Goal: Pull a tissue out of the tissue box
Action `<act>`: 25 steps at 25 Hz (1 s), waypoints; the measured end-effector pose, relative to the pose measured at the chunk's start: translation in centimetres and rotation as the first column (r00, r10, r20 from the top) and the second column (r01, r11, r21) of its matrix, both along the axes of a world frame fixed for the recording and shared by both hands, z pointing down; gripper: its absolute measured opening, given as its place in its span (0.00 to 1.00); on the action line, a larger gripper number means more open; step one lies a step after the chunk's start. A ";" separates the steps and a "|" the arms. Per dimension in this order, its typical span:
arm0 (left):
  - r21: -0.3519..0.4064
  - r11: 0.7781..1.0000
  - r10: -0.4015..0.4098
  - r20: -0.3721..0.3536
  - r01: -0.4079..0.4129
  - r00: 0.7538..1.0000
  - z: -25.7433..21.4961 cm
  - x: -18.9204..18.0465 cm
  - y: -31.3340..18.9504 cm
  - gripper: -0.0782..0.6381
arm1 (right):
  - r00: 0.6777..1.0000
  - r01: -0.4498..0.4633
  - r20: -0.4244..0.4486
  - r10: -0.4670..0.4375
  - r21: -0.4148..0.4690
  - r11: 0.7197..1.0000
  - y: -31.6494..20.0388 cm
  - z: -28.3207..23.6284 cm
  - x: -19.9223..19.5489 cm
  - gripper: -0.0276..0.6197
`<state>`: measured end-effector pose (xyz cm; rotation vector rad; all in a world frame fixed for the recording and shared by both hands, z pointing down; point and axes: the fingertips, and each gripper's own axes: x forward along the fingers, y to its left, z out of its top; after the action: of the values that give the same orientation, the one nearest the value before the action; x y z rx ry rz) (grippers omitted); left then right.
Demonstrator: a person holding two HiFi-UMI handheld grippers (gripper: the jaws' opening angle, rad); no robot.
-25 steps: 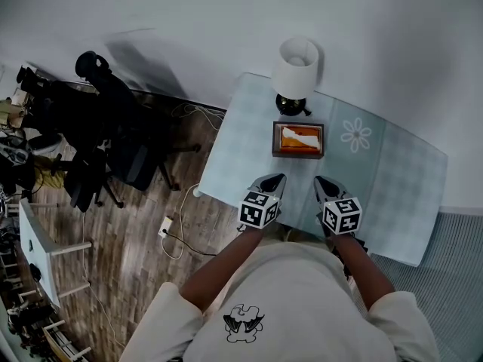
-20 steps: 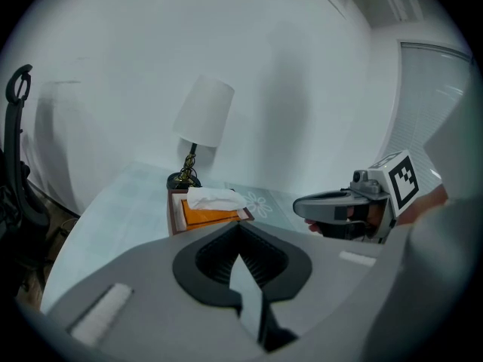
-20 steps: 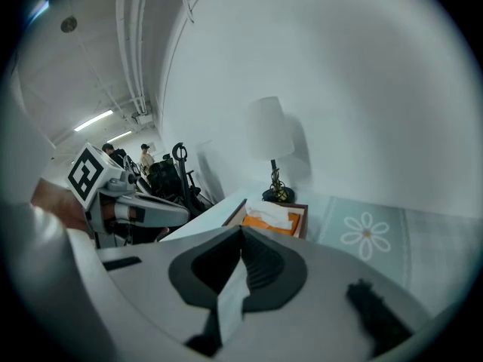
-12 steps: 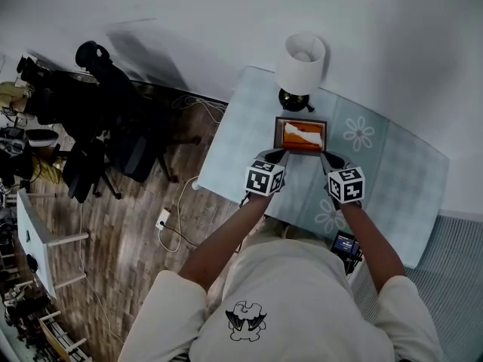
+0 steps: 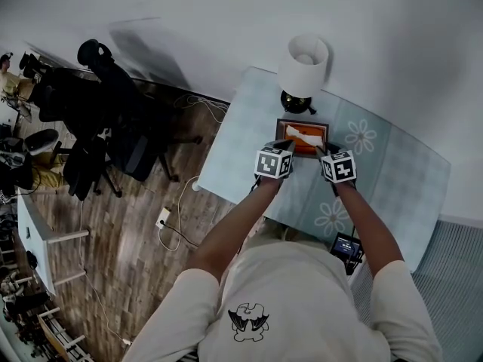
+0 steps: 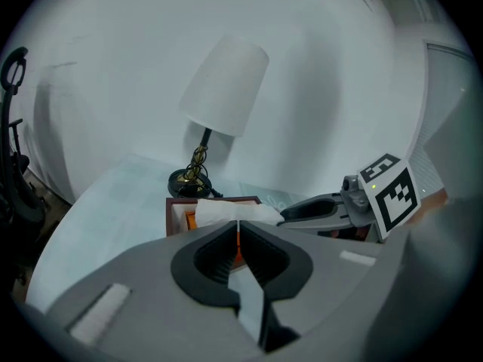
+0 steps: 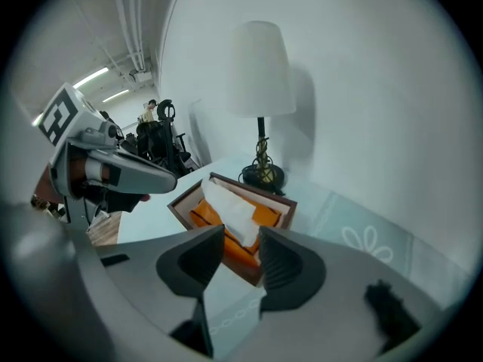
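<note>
A brown wooden tissue box (image 5: 305, 124) with an orange inside stands on the table in front of the lamp. A white tissue (image 5: 299, 133) sticks up out of it. My left gripper (image 5: 285, 145) hovers at the box's near left corner, jaws shut with nothing in them (image 6: 238, 228). My right gripper (image 5: 324, 150) is at the box's near right corner. Its jaws are opening (image 7: 241, 240), nothing is pressed between them, and the tissue (image 7: 230, 210) shows just beyond the gap. Each gripper appears in the other's view: the right gripper (image 6: 324, 210), the left gripper (image 7: 121, 172).
A lamp with a white shade (image 5: 303, 65) stands right behind the box, against the wall. The table (image 5: 392, 179) has a pale blue cloth with flower prints. Black office chairs (image 5: 98, 127) and a cable (image 5: 177, 225) lie on the wooden floor at left.
Both grippers have moved forward over the table, from its near edge up to the tissue box. The right gripper's jaws, shut before, now stand apart.
</note>
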<state>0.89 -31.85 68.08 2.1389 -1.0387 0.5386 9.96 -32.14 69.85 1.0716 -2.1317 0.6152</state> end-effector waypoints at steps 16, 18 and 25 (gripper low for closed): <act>-0.043 0.999 -0.009 0.027 0.010 1.000 1.1 -0.1 0.1 0.15 | 0.999 0.048 -0.015 -0.048 0.003 0.999 -0.9 1.4 -1.1 0.27; -0.043 0.999 -0.009 0.023 0.010 1.000 1.0 0.1 0.2 0.15 | 0.998 0.047 -0.031 -0.047 0.007 0.999 -0.8 1.3 -0.9 0.08; -0.033 0.999 -0.006 0.032 0.008 0.999 0.7 -0.5 0.4 0.14 | 0.999 0.047 -0.018 -0.046 0.024 0.999 -0.6 0.2 -1.1 0.07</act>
<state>0.42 -31.43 68.75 2.1033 -1.0475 0.5849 8.82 -32.71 70.08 1.0339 -2.1483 0.5573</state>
